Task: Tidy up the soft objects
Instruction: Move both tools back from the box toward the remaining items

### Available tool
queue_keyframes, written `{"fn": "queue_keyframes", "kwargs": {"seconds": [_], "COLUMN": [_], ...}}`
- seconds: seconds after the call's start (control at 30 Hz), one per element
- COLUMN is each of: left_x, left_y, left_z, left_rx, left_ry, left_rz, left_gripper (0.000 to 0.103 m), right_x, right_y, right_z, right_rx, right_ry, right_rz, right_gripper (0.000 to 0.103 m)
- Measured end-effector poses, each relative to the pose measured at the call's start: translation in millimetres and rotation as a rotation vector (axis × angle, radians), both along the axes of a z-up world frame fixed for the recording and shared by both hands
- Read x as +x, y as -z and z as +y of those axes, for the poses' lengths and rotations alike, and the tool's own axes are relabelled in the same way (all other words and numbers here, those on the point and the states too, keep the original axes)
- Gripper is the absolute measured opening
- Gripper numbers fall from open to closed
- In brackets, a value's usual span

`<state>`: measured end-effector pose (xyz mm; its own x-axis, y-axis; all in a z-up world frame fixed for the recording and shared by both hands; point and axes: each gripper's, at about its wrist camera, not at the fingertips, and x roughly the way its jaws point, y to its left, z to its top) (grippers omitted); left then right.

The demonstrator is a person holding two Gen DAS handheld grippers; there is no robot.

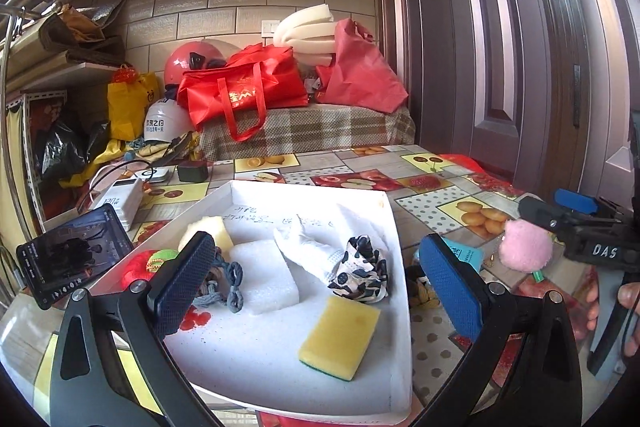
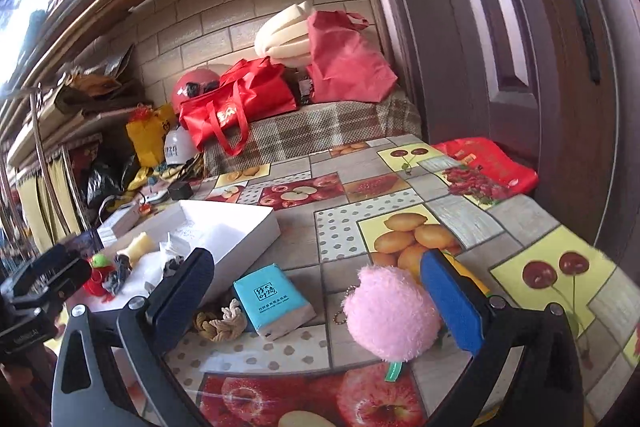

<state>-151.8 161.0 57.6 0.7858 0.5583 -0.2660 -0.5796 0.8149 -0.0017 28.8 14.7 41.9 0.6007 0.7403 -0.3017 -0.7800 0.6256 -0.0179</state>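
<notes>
Only rightward: teal tissue pack [image 2: 273, 301] whole.

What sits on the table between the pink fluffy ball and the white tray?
A blue tissue pack and a knotted rope, seen clearest in the right wrist view.

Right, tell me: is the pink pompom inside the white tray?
No, the pink pompom lies on the tablecloth, outside the white tray.

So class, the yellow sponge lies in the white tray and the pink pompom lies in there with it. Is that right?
Not quite. The yellow sponge lies in the white tray, but the pink pompom lies on the tablecloth outside it, between the open right claw's fingers, as the right wrist view shows.
</notes>
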Motion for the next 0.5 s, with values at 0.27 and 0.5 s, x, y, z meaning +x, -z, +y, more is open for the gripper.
{"fn": "queue_keyframes", "kwargs": {"seconds": [0.27, 0.5], "left_x": [-3.4, -3.6], "left_y": [0.7, 1.3], "left_z": [8.7, 10.1], "left_rx": [-0.043, -0.044], "left_ry": [-0.017, -0.016], "left_rz": [-0.018, -0.015], "left_gripper": [0.103, 0.103], "right_x": [-0.4, 8.3], "right_y": [21.1, 42.8], "right_z": [90.0, 124.3], "right_rx": [-0.323, -0.520], "right_ry": [-0.070, -0.196], "right_rz": [-0.077, -0.035], "right_gripper": [0.103, 0.103]}}
